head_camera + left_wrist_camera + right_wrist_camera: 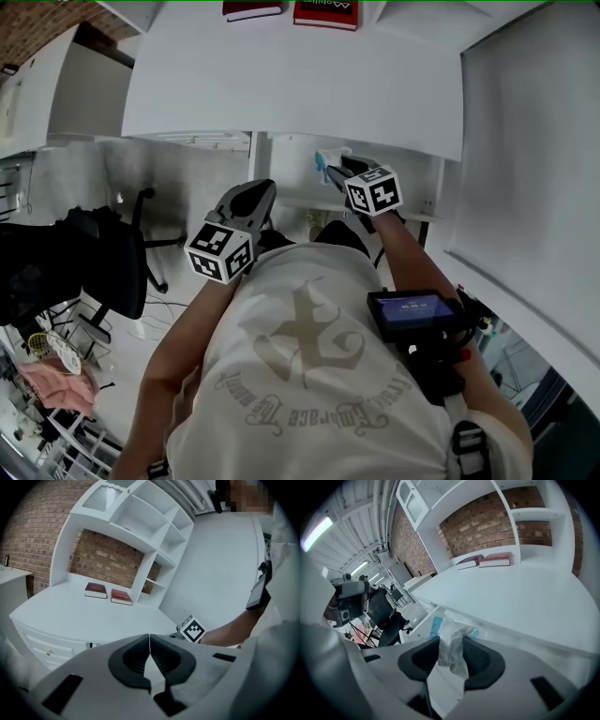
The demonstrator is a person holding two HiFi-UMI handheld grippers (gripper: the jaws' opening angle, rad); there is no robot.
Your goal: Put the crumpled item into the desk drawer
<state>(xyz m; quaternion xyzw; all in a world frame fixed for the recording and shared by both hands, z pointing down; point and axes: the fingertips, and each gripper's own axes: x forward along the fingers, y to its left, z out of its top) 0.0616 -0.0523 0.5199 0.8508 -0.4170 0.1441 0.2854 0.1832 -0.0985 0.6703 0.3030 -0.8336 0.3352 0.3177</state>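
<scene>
The crumpled item (454, 637) is a clear wrapper with blue print, and my right gripper (451, 643) is shut on it. In the head view that gripper (334, 169) reaches under the front edge of the white desk (300, 84), with the wrapper (322, 166) sticking out of its tips over the open white drawer (300, 192). The drawer (423, 620) also shows just beyond the jaws in the right gripper view. My left gripper (257, 190) hangs lower and to the left, shut with nothing in it (149, 641).
Two red books (323, 11) lie at the back of the desk top. A black office chair (103, 262) stands on the floor at the left, with a pink cloth (61, 384) near it. White shelves (154, 531) rise behind the desk.
</scene>
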